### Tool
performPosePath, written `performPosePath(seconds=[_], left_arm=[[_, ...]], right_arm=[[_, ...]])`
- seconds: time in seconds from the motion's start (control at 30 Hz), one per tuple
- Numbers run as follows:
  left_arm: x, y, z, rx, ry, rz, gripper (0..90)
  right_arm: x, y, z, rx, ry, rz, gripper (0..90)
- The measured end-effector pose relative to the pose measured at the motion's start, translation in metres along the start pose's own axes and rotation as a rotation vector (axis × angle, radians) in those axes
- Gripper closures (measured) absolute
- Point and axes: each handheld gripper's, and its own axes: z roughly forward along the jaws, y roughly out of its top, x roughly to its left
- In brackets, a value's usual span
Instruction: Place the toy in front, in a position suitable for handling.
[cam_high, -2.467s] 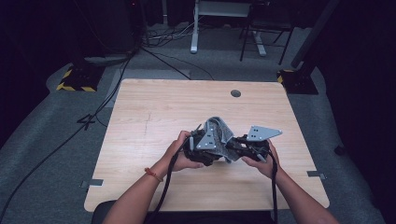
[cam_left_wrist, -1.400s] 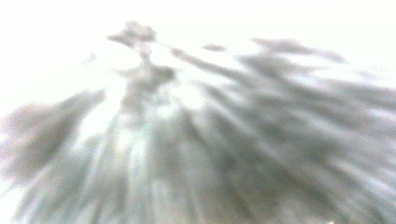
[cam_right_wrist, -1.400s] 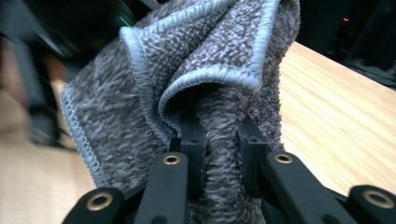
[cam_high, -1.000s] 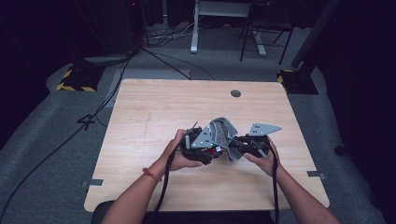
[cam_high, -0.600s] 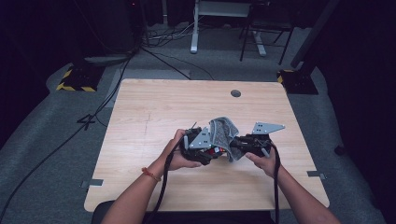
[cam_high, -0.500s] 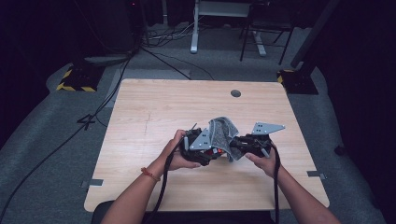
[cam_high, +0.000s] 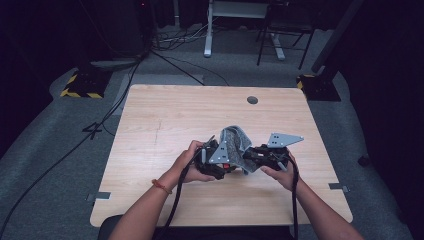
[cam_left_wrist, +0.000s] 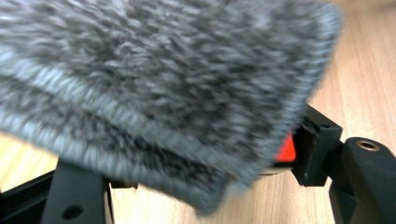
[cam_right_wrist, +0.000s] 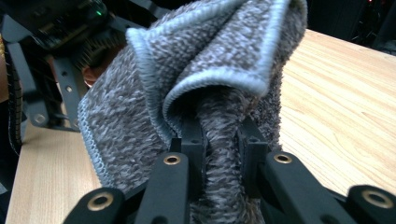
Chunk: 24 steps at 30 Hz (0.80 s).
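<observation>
Toward six o'clock on the worktop (cam_high: 165, 120), the grey cloth (cam_high: 235, 145) is pinched by the right gripper (cam_right_wrist: 219, 140) and apparently the left gripper (cam_high: 216, 159), so uneven pulling could slip it free.

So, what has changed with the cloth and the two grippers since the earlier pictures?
Little. The right gripper moved slightly left, closer to the left gripper, so the grey cloth between them bunched up a bit higher. Both grippers stay clamped on the cloth, above the same spot of the wooden table.

grey cloth (cam_high: 236, 142) | bunched between left gripper (cam_high: 216, 161) and right gripper (cam_high: 261, 156) (above table (cam_high: 165, 120))
</observation>
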Motion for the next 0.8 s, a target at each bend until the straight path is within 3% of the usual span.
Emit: performPosePath(seconds=[0.17,0.43,0.6,0.67,0.8], left_arm=[[0.003,0.0,0.001,-0.007,-0.001,-0.022,33.2],[0.01,0.001,-0.014,-0.069,0.01,-0.068,33.3],[0.009,-0.001,-0.01,-0.022,0.026,-0.047,33.3],[0.009,-0.002,-0.008,-0.004,0.021,-0.045,33.3],[0.01,-0.003,-0.005,0.001,0.022,-0.052,33.4]], right_arm=[[-0.002,-0.003,0.002,0.034,-0.043,-0.025,76.9],[-0.007,-0.012,0.01,0.119,-0.079,-0.038,76.8],[-0.002,-0.007,0.007,0.095,-0.05,-0.041,76.9],[0.003,-0.004,0.005,0.09,-0.057,-0.064,77.0],[0.004,0.001,0.0,0.056,-0.039,-0.051,76.9]])
